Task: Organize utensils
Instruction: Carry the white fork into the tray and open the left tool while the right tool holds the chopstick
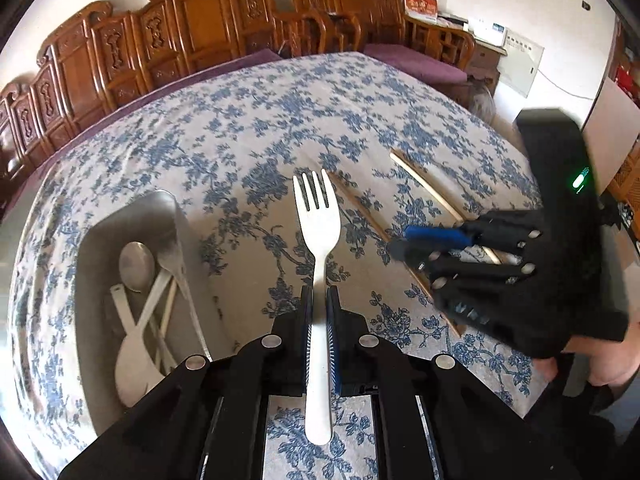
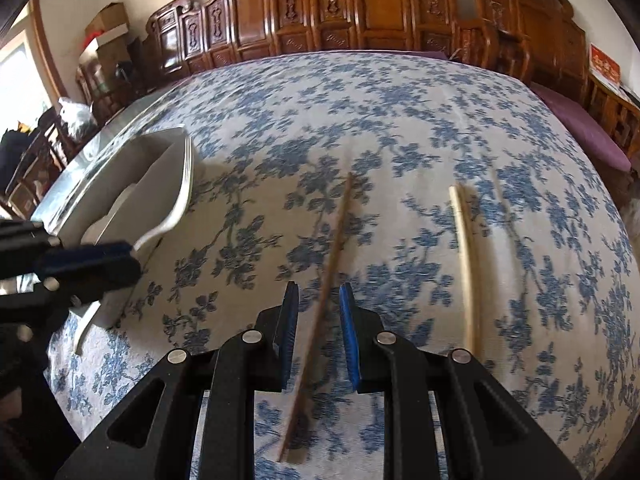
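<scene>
Fork [image 1: 318,240], light stiff plastic, sits in our left gripper [image 1: 319,304], jaws clamped mid-handle; our right gripper [image 2: 319,312] straddles a thin chopstick [image 2: 320,280], jaws narrowly apart.

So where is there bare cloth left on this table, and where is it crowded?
Free: the far tablecloth beyond both chopsticks. Crowded: the tray full of spoons, and the near strip where the brown chopstick and pale chopstick lie, the right gripper over them.

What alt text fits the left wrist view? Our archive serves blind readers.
The left gripper is shut on a white fork above a floral tablecloth. A tray of spoons lies left; the right gripper hovers over chopsticks.
</scene>
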The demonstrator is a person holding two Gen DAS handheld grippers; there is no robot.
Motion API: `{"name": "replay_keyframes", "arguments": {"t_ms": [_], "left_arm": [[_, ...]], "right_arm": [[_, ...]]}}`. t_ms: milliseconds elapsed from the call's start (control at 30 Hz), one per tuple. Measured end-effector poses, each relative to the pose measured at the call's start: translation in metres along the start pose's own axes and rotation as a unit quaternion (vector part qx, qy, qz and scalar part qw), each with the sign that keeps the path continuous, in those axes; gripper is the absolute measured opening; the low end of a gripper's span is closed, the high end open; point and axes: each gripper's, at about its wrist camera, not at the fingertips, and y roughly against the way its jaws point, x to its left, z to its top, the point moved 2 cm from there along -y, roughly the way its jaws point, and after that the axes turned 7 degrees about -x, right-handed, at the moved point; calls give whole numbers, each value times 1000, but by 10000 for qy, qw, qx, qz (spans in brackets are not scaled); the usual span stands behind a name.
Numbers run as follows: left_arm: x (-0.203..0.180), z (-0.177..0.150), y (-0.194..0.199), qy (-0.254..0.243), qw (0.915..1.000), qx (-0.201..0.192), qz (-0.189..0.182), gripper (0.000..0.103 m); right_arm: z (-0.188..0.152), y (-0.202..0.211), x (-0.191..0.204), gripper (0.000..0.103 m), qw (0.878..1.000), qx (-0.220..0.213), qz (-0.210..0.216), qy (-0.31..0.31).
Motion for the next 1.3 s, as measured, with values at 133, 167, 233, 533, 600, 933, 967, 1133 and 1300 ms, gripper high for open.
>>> {"name": "replay_keyframes", "arguments": {"t_ms": [133, 167, 233, 533, 600, 933, 967, 1133, 1300], "left_arm": [[4, 3, 9, 58, 9999, -94, 12, 6], [6, 4, 11, 68, 9999, -115, 25, 6], [8, 4, 14, 90, 9998, -144, 40, 6], [24, 2, 30, 154, 9994, -180, 262, 6], [29, -1, 34, 165, 9992, -168, 334, 6], [53, -3, 51, 278, 9974, -195, 636, 7], [54, -4, 52, 283, 9972, -197, 662, 7], [64, -6, 55, 333, 9963, -188, 773, 6], [81, -11, 45, 493, 9948, -73, 888, 7]], "right_arm": [[-2, -9, 10, 23, 9997, 134, -119, 186], [-2, -10, 11, 23, 9995, 137, -179, 212], [-2, -11, 11, 20, 9994, 139, -227, 204], [-3, -10, 5, 6, 9989, 166, -416, 118], [-3, -7, 5, 6, 9992, 128, -379, 55], [7, 23, 19, 6, 9988, -469, -112, 44], [8, 24, 21, 6, 9987, -489, -99, 54], [9, 27, 27, 6, 9985, -534, -51, 131], [8, 29, 25, 6, 9983, -567, -35, 118]]}}
